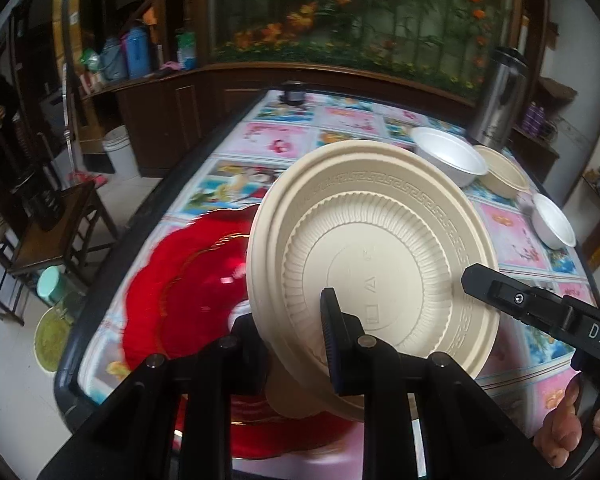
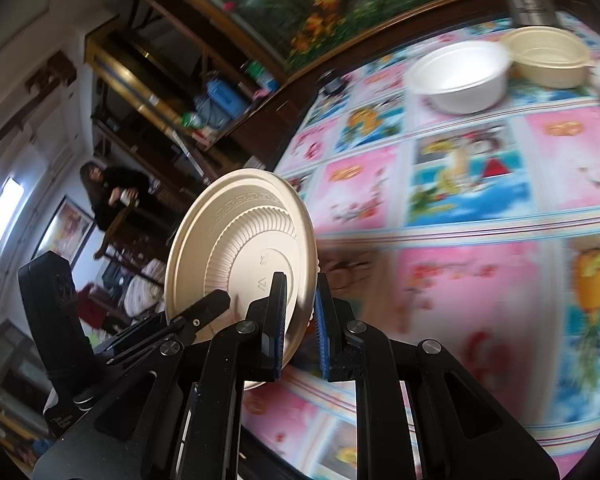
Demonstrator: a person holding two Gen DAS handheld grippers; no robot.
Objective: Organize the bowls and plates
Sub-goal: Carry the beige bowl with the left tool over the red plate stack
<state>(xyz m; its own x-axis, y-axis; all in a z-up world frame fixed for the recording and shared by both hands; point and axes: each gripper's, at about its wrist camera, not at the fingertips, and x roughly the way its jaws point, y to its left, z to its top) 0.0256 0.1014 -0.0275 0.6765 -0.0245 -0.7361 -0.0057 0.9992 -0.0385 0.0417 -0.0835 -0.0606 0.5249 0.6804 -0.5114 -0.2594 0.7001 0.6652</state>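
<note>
Left gripper (image 1: 296,344): clamped on near rim of beige plate (image 1: 380,264), underside facing camera.
Right gripper (image 2: 300,320): pinching same plate's opposite rim.
Beige plate: tilted on edge, lifted above red plate (image 1: 188,280) on table (image 2: 460,280).
Bowls: white bowl (image 2: 460,76) touching beige bowl (image 2: 548,56), well beyond.

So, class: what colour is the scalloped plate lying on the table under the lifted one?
Red with a thin gold line, the scalloped plate shows best in the left wrist view.

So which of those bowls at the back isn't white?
The beige bowl, farthest back beside the steel flask. The two other bowls, one touching it and one nearer, are white.
</note>
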